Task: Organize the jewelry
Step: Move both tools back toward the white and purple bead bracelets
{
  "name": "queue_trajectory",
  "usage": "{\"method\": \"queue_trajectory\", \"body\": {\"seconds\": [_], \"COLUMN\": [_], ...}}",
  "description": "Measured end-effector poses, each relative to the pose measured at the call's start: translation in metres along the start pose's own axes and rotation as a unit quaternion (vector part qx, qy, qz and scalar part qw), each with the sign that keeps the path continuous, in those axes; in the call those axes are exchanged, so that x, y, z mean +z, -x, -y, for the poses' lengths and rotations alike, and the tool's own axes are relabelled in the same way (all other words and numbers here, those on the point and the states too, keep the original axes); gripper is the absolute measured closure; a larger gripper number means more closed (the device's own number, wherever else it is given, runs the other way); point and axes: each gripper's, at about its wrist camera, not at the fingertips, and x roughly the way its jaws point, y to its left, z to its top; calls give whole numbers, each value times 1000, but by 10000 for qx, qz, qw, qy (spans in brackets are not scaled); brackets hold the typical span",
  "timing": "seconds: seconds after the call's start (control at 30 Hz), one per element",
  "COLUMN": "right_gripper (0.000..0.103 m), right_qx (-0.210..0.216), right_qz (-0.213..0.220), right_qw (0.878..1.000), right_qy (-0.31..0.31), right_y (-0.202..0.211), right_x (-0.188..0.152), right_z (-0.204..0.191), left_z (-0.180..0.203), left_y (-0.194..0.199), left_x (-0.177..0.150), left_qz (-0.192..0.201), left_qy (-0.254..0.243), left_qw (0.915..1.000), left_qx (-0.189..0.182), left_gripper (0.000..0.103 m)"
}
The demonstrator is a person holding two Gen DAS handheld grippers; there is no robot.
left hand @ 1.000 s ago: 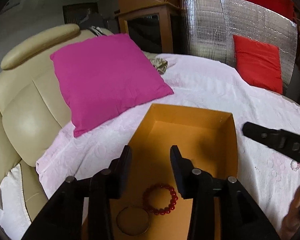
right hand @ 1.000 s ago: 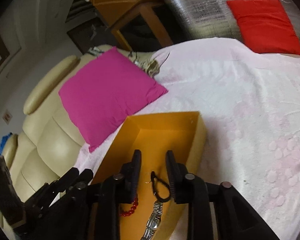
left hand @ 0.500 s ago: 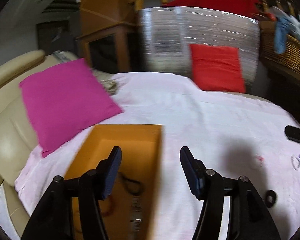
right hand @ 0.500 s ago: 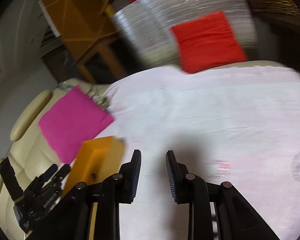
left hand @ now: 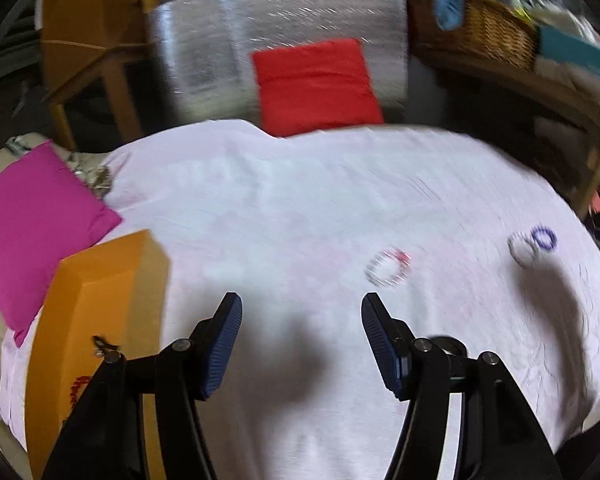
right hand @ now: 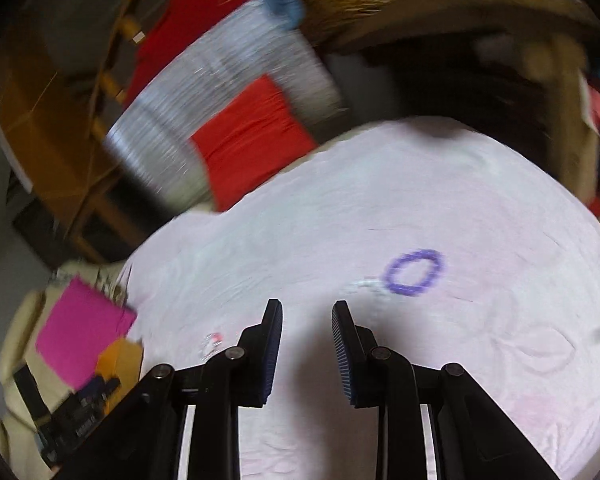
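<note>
My left gripper (left hand: pixel 300 320) hangs open over the pale pink cloth (left hand: pixel 300 200) with nothing between its fingers. The orange box (left hand: pixel 100 300) lies to its left, holding a red bead bracelet (left hand: pixel 78 388) and a dark strap piece (left hand: pixel 104 346). A clear-and-pink bracelet (left hand: pixel 390 266) lies just ahead to the right; a purple bracelet (left hand: pixel 542 239) and a white one (left hand: pixel 520 248) lie farther right. My right gripper (right hand: pixel 306 320) is open by a narrow gap, empty, with the purple bracelet (right hand: pixel 414 272) ahead of it to the right and a pale bracelet (right hand: pixel 366 286) beside that.
A magenta pillow (left hand: pixel 32 220) lies on the cream sofa left of the box. A red cushion (left hand: pixel 316 84) leans on a silver panel at the back. A wicker basket (left hand: pixel 484 28) stands on a shelf at the back right. A small dark ring (left hand: pixel 446 344) lies behind my left gripper's right finger.
Both grippers swung right, away from the orange box and out over the cloth. The right gripper let go of the dark strap piece into the box. The left jaws widened.
</note>
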Motion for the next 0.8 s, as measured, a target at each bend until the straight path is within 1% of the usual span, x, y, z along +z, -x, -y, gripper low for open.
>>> {"method": "queue_trajectory", "body": {"seconds": [0.03,0.1,0.17,0.23,0.33,0.4,0.47,0.5,0.6,0.67,0.8], "right_gripper": [74,75,75,75,75,75,75,75,75,74,74], "right_qx": [18,-3,-31,-72,-259,-316,-387,-487,-564,-699,-902], "right_qz": [-49,-160,-386,-713,-983,-1066,-1139,-1147,-1202,-1254,-1281], "right_qw": [9999,9995,9986,9959,9932,9922,9911,9909,9903,9891,9874], "right_qy": [-161,-261,-350,-559,-575,-570,-577,-517,-416,-338,-234], "right_y": [-2,-10,-23,-42,-60,-69,-78,-82,-91,-101,-115], "right_x": [1,2,2,1,0,-1,2,3,4,5,7], "right_z": [9,13,16,23,28,28,29,27,25,22,18], "left_z": [8,20,28,36,43,45,45,45,46,49,56], "left_y": [-3,-8,-13,-18,-24,-27,-28,-29,-31,-33,-30], "left_x": [-1,-3,-5,-7,-11,-13,-15,-16,-19,-20,-22], "left_qz": [-54,-182,-315,-433,-592,-655,-677,-693,-737,-758,-712], "left_qy": [-77,-174,-229,-260,-333,-365,-410,-437,-485,-556,-728], "left_qw": [9999,9995,9987,9976,9960,9954,9953,9953,9947,9942,9935], "left_qx": [-52,-191,-329,-466,-575,-603,-555,-518,-520,-523,-508], "left_gripper": [40,40,40,40,40,40,40,40,40,40,40]}}
